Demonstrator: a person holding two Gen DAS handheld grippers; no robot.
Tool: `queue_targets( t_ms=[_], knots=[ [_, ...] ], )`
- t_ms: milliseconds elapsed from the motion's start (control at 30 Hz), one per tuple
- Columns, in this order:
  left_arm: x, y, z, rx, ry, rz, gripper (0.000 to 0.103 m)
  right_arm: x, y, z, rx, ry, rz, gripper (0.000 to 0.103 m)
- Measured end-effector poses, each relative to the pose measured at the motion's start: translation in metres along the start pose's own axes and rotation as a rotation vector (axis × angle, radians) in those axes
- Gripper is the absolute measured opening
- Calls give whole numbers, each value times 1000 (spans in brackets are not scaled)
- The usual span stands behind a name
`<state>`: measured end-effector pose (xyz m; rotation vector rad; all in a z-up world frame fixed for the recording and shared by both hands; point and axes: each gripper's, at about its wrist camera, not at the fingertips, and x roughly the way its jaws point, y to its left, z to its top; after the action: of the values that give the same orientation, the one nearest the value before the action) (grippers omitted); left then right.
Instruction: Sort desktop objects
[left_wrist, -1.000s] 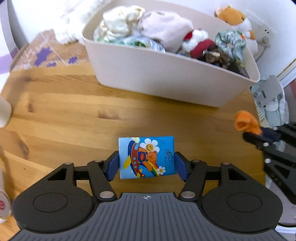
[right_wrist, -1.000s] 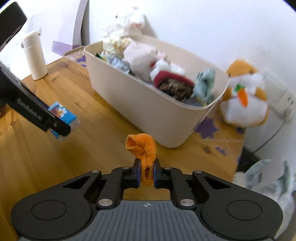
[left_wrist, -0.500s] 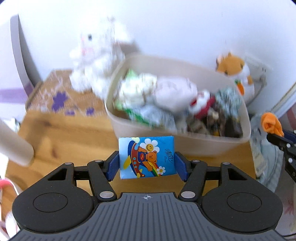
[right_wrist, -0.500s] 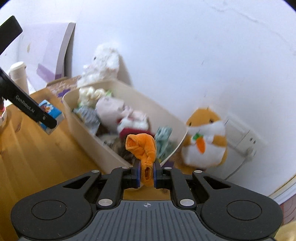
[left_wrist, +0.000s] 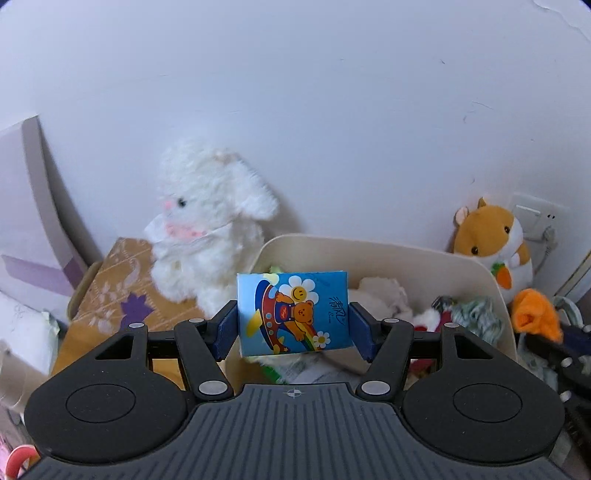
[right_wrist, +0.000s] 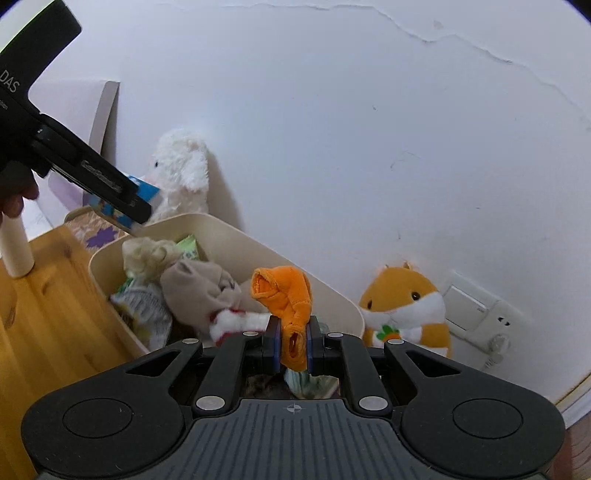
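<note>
Two tools hang above the cream plastic bin (right_wrist: 110, 258) at the desk's back edge. The left tool (left_wrist: 293, 321) is clamped across the long axis of a glossy blue tissue pack (left_wrist: 293, 312), over the bin's left end. The right tool (right_wrist: 291, 349) pinches a limp orange cloth (right_wrist: 284, 295), with the bin's soft clutter directly below, so it looks nearer to dropping.

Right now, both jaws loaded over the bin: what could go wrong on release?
1. The bin is already heaped; the tissue pack could slide off the pile and out.
2. The orange cloth is soft and pinched deep in the right gripper; it may snag on opening.
3. The left gripper works close by; they could collide.
</note>
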<state>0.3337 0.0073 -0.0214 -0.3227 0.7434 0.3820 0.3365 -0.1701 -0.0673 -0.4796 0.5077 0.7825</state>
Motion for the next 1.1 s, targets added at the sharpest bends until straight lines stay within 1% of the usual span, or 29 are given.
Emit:
queue_targets(
  t_ms=[133,233,333,467,533,567,633,667,700,733,767,833,867,933,1000,1100],
  knots=[
    [16,-16,11,10,0,-20,63,23,1,6,36,15,3,13],
    [29,-28,15,45,2,-12,63,37,4,6,47,37,-1,13],
    [41,-38,15,73,26,-1,63,48,9,5,41,59,4,13],
    [58,-42,11,85,77,1,64,61,16,1,20,95,20,15],
    [66,-42,7,96,98,-7,64,67,17,-2,25,117,25,29],
    [68,-42,5,102,101,-26,64,70,18,-4,37,130,28,30],
    [70,-42,1,134,103,-28,66,73,20,-7,62,138,34,42],
    [70,-42,-1,150,100,-23,69,72,22,-8,63,136,27,47],
    [69,-41,-1,162,96,-20,71,71,24,-8,58,135,21,58],
    [68,-40,-2,171,94,-16,75,69,27,-9,52,132,17,67],
    [66,-38,-2,174,90,-15,76,67,29,-8,45,128,14,69],
    [61,-33,-2,168,88,-19,77,61,33,-7,35,121,12,79],
    [59,-31,-2,161,90,-29,77,59,33,-6,38,120,10,81],
    [52,-26,-3,149,95,-55,78,50,33,-5,72,109,9,94],
    [44,-22,-4,147,96,-65,78,40,33,-4,123,90,6,100],
    [28,-18,-6,157,87,-86,79,24,33,-2,167,74,-15,102]
  ],
)
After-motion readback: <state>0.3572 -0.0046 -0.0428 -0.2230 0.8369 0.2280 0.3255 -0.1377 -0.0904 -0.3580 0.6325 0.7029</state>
